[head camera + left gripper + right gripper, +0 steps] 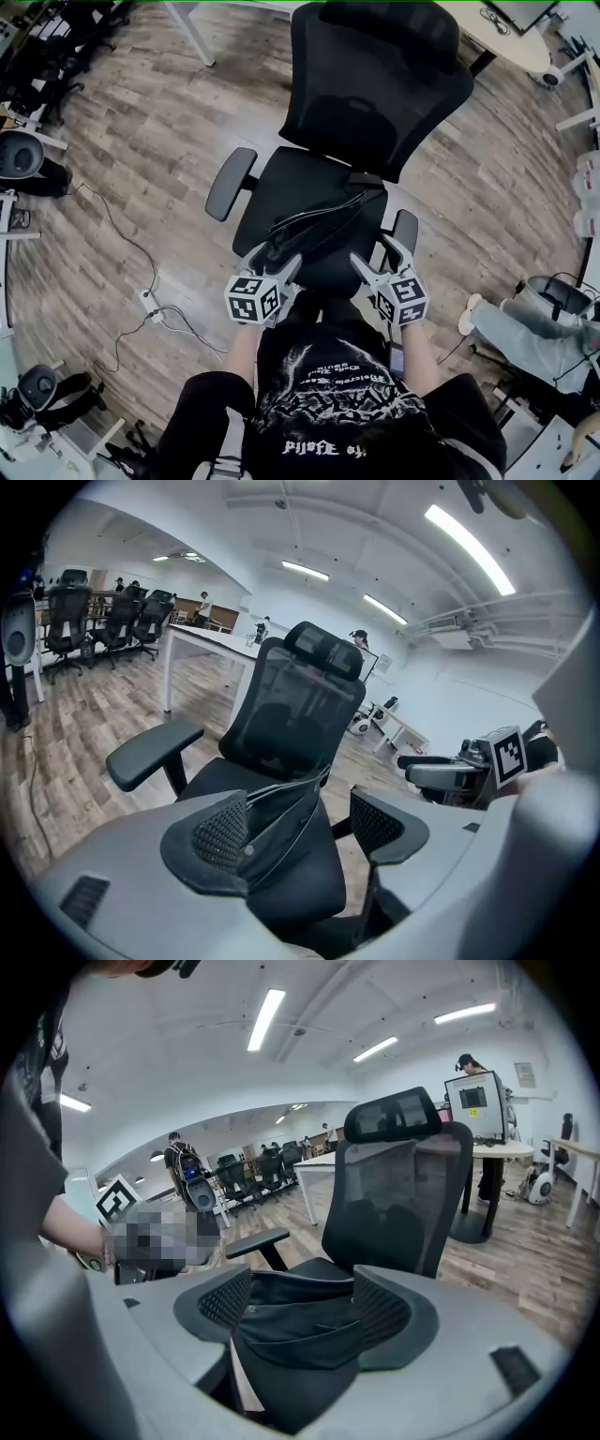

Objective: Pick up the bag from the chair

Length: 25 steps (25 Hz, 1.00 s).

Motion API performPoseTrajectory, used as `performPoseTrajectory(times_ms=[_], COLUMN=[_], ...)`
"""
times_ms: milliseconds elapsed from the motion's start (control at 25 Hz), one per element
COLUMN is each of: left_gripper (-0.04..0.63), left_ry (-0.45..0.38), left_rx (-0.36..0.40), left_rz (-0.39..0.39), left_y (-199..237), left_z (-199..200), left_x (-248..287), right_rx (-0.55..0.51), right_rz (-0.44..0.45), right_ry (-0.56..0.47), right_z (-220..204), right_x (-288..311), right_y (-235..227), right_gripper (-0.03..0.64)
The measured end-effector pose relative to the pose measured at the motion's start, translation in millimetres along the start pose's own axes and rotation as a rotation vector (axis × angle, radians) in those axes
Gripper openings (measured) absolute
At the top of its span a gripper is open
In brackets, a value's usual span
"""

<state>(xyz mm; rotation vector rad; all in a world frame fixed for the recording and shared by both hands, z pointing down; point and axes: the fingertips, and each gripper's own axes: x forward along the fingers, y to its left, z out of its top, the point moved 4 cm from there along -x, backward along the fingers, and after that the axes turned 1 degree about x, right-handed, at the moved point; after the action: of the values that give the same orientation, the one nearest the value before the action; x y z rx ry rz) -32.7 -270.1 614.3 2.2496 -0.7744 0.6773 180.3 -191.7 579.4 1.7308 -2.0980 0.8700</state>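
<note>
Head view: a black bag (323,223) lies flat on the office chair (375,84) seat, with the left gripper (277,259) and right gripper (373,255) at the seat's front edge.
Left gripper view: the fingers (220,832) are wide apart; the bag's edge rests against one and is clear of the other.
Right gripper view: the fingers (380,1307) are wide apart, and the bag fills the gap between them.

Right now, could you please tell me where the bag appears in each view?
Head view: bag at centre, on the chair seat.
Left gripper view: bag low centre, between the jaws.
Right gripper view: bag low centre, between the jaws.
Shared landmark: mesh backrest behind it.
</note>
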Motion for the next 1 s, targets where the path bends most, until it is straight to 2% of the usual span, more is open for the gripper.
performPoseTrajectory(times_ms=[360, 600, 720, 880, 1000], left_gripper=[0.351, 0.351, 0.351, 0.351, 0.351], left_ry=[0.059, 0.107, 0.122, 0.163, 0.193], left_rx=[0.020, 0.076, 0.068, 0.067, 0.066], left_rz=[0.054, 0.061, 0.077, 0.082, 0.060], left_y=[28.7, 49.4, 63.4, 79.2, 86.8], left_z=[1.4, 11.7, 13.1, 7.6, 3.5], left_x=[36.2, 65.6, 77.0, 95.4, 108.2], right_rx=[-0.150, -0.330, -0.391, -0.543, -0.580], right_rz=[0.048, 0.101, 0.135, 0.166, 0.182], right_ry=[0.078, 0.165, 0.205, 0.267, 0.301], right_z=[11.8, 9.7, 5.1, -5.5, -11.0], right_x=[60.6, 98.2, 116.5, 140.4, 156.0], right_y=[-29.6, -48.6, -53.3, -66.0, -80.7], right_gripper=[0.357, 0.357, 0.357, 0.357, 0.357])
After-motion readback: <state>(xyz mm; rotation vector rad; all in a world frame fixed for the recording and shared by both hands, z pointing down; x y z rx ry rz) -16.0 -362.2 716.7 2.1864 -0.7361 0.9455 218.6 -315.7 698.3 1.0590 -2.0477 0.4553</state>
